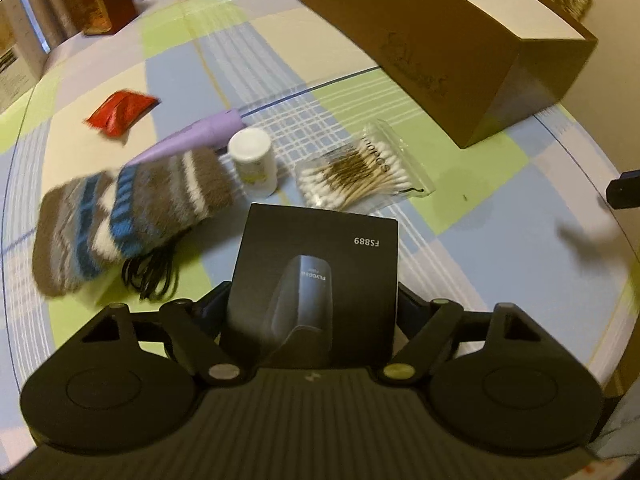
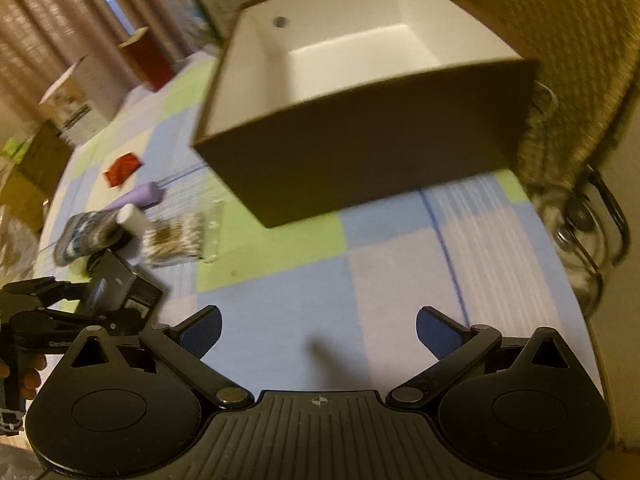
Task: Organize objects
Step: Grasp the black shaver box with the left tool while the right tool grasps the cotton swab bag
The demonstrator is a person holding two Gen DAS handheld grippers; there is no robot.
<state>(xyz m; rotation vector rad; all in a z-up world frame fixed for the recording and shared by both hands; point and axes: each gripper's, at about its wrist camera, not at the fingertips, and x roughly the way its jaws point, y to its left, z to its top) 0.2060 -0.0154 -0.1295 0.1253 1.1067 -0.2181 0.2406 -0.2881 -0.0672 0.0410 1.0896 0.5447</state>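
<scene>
Black and glossy, the small carton (image 1: pixel 316 276) marked FS889 is clenched in the left tongs (image 1: pixel 312 312), lifted a little off the checked cloth on the table (image 1: pixel 500 280). The right tongs (image 2: pixel 318 330) hang released and bare over the cloth, their blue pads (image 2: pixel 200 330) spread wide. From the left tongs, the brown storage box (image 2: pixel 360 152) with its white inside sits at about one o'clock, well apart. Waiting on the cloth are the bag of cotton swabs (image 1: pixel 360 172) at twelve, a white bottle (image 1: pixel 254 164) and lilac tube (image 1: pixel 192 140) at eleven, a striped fuzzy sock (image 1: pixel 132 220) over what looks like a coiled black cord (image 1: pixel 154 276), though blur makes that uncertain, and a red packet (image 1: pixel 120 112) farther off. My reading: the carton is mid-carry. Next it needs swinging toward one o'clock, clearing the box's rim, then letting go inside.
</scene>
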